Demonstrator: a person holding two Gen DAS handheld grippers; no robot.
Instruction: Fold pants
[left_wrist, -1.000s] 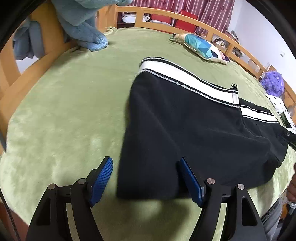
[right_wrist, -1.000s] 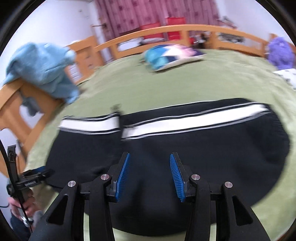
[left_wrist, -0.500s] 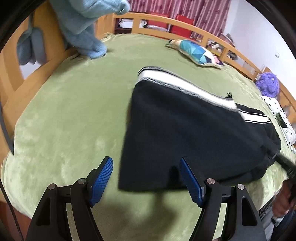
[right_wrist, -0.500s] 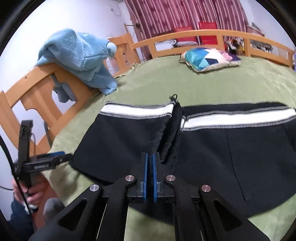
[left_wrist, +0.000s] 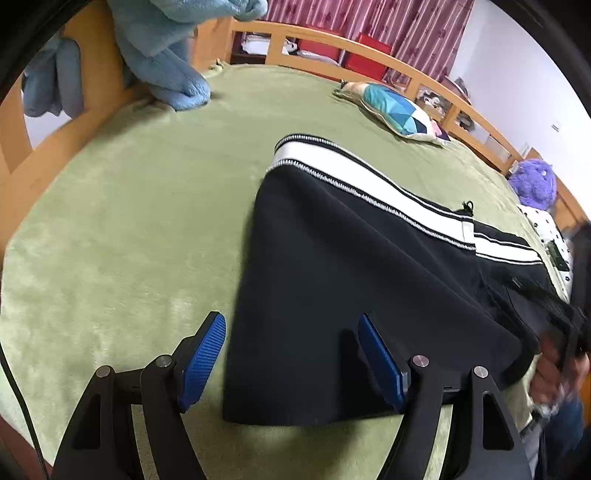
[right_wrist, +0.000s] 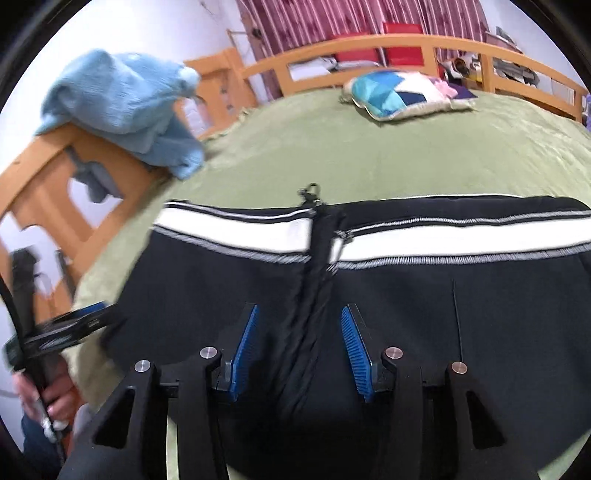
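Right wrist view showed the pants spread flat across the bed, waistband toward twelve o'clock, with no fold made yet, so by my judgement nearly the whole task remained. The right gripper hung over the centre seam ridge, its jaws opening, pads clear of the cloth. The left gripper stood wide open astride the hem corner at six o'clock, gripping nothing.
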